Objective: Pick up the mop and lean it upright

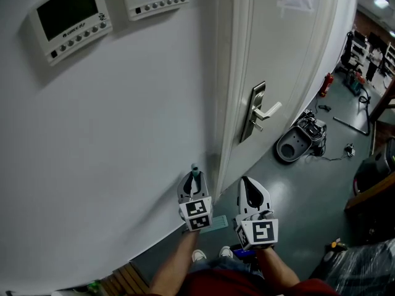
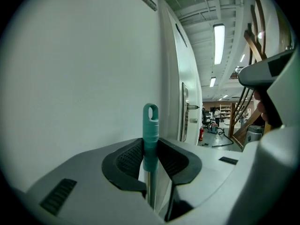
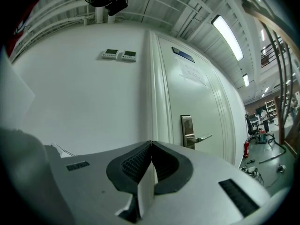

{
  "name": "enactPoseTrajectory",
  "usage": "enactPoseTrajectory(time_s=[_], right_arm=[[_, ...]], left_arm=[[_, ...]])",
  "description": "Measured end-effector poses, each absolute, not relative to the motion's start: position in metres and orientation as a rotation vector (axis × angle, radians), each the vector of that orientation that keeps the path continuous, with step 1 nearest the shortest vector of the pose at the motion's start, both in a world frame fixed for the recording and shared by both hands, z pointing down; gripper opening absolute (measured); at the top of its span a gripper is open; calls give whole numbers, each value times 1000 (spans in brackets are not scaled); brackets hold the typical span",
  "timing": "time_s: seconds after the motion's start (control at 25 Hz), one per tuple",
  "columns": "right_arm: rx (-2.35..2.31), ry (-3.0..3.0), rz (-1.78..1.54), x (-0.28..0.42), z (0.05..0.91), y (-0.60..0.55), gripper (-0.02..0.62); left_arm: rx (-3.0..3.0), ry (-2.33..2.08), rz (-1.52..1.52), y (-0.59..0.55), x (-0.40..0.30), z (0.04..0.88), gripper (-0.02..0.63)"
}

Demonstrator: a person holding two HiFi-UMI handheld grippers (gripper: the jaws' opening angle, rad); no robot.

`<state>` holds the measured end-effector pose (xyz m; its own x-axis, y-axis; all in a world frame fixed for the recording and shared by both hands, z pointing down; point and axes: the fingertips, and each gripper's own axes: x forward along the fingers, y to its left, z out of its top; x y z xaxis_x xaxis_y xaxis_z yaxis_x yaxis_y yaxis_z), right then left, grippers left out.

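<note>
Holding the mop handle [image 2: 150,125] in the left tongs [image 2: 150,144], pinched from both sides on its teal cap, looped end standing upright above the tips and metal shaft dropping out of sight beneath. Closed tight on nothing with the right tongs [image 3: 151,146], just beside the left and clear of the handle. Facing a white wall [image 1: 123,140] close ahead of the handle, with the door [image 1: 284,54] off to the right.

The left tongs [image 2: 151,146] clamp the upright, teal-capped mop handle [image 2: 150,122]; wall [image 2: 79,78] at nine o'clock, door [image 2: 180,74] at two.
</note>
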<state>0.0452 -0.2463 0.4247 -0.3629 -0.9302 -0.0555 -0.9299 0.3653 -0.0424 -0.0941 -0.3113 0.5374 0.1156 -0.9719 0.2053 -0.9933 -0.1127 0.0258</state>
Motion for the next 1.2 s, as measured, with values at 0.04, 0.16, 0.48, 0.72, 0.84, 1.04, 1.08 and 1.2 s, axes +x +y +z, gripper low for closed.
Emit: enactPoseTrajectory(time_s=[0.04,0.16,0.48,0.72,0.84,1.04,1.08,1.2], right_arm=[[-1733,2537,-7,46,425,-246,17],[-1737,2536,-9,47,425,-246,17],[-1738,2531,-13,50,425,-246,17],[-1737,2530,-14,50,425,-246,17],[-1737,2530,-15,51,425,-246,17],[-1738,2528,-12,52,424,-246,17],[-1738,2529,-12,52,424,-245,17],[-1736,2530,-12,52,424,-245,17]], left_arm=[[2221,-1983,209,-313,-95,538,110],[2196,-1988,207,-319,-98,539,110],[2161,-2000,203,-325,-102,539,109],[2166,-1997,218,-325,-101,539,109],[2160,-1997,223,-325,-101,539,110],[2203,-1984,212,-323,-94,534,162],[2211,-1987,210,-322,-92,533,179],[2221,-1995,206,-321,-90,530,186]])
